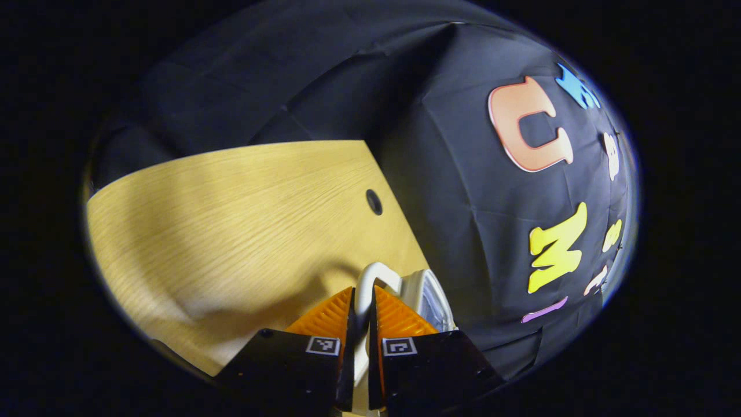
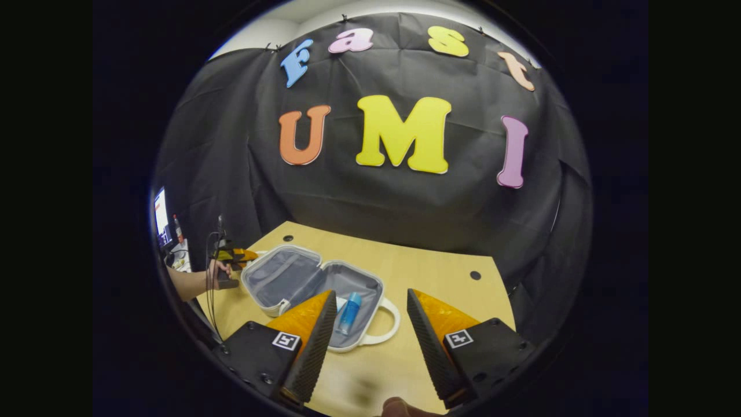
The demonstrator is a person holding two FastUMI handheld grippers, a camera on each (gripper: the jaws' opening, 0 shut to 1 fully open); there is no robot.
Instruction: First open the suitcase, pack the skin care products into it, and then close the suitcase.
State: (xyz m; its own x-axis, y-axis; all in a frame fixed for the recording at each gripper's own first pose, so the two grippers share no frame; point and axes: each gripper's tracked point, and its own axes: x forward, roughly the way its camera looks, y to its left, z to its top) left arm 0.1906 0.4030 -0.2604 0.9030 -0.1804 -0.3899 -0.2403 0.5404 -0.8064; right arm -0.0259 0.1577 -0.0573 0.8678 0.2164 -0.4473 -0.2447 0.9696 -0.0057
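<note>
Pinched between the fingers of the left claw (image 1: 362,301) in the left gripper view is the white handle (image 1: 370,278) of the suitcase (image 1: 431,298), whose edge rises just beyond the fingers; the wooden counter (image 1: 231,220) spreads past it. Right gripper view: the right claw (image 2: 370,304) hangs wide apart above the counter, gripping nothing. Ahead, the suitcase lies open on the counter, grey lining up, a blue skin care bottle (image 2: 349,313) lying in the nearer half. At its far left end a hand (image 2: 215,273) holds the left claw against the suitcase.
</note>
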